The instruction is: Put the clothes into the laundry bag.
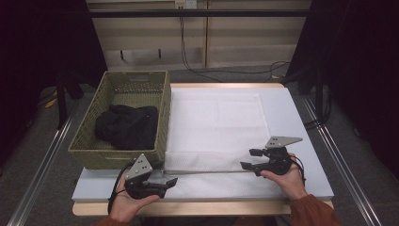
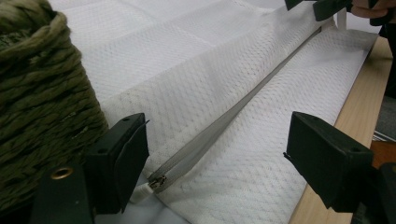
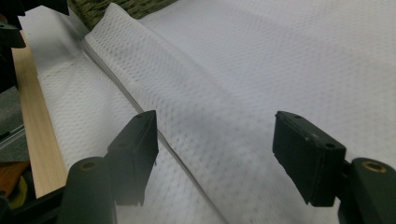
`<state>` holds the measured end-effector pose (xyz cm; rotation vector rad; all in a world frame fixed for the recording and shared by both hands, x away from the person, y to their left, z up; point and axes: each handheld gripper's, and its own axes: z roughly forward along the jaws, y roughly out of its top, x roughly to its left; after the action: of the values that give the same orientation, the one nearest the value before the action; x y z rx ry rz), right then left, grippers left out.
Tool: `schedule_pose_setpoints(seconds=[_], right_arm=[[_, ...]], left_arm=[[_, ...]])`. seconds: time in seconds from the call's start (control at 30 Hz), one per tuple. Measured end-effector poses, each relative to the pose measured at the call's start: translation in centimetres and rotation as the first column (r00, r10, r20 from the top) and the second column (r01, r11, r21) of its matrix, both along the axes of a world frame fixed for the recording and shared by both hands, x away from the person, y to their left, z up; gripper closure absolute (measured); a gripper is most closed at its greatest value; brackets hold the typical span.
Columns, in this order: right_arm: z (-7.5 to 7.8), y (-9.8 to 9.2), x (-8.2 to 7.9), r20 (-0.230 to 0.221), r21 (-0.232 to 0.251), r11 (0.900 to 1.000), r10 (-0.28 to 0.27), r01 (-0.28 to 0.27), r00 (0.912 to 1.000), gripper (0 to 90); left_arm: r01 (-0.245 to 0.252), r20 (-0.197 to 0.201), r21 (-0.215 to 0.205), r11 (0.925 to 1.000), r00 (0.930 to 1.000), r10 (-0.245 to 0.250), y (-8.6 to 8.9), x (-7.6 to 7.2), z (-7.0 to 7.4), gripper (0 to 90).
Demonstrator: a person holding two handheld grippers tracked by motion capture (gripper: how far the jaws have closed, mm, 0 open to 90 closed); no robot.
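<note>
My left hand-held gripper and right hand-held gripper both stand wide open, holding nothing, over the white mesh laundry bag on the desk. I'd pinch the zipper pull at its near-left end squarely.

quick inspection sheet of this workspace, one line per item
surface: table with a pale top and a wooden front edge.
job's things: white mesh bag lying flat, its grey zipper running along the near side.
clutter: woven basket at the left, dark garment inside.
grippers: left gripper open at the zipper's pull end; right gripper open at the other end; nothing between either pair of jaws.
cables: black cable trailing from the left gripper; wires on the floor behind.
surroundings: light cabinet behind, dark curtains at both sides.
</note>
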<state>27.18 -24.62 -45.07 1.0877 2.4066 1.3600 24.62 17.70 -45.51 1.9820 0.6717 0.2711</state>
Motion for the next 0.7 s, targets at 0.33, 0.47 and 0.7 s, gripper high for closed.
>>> schedule_pose_setpoints(seconds=[0.33,0.47,0.7], right_arm=[[-0.3,4.5,2.2,-0.053,-0.020,0.992,0.121,-0.123,0.9912,43.1],[-0.6,6.0,2.5,-0.057,-0.047,0.983,0.173,-0.176,0.9833,50.5],[-1.9,6.9,2.9,-0.072,-0.098,0.971,0.213,-0.219,0.9744,48.6]], left_arm=[[0.014,-0.013,-0.015,0.9998,0.9998,-0.014,0.2,0.0,0.0,20.1],[0.028,-0.012,-0.013,0.9995,0.9995,-0.028,-0.1,0.1,0.0,20.1],[0.037,-0.013,-0.002,0.9993,0.9992,-0.037,-0.3,0.1,0.0,20.1]])
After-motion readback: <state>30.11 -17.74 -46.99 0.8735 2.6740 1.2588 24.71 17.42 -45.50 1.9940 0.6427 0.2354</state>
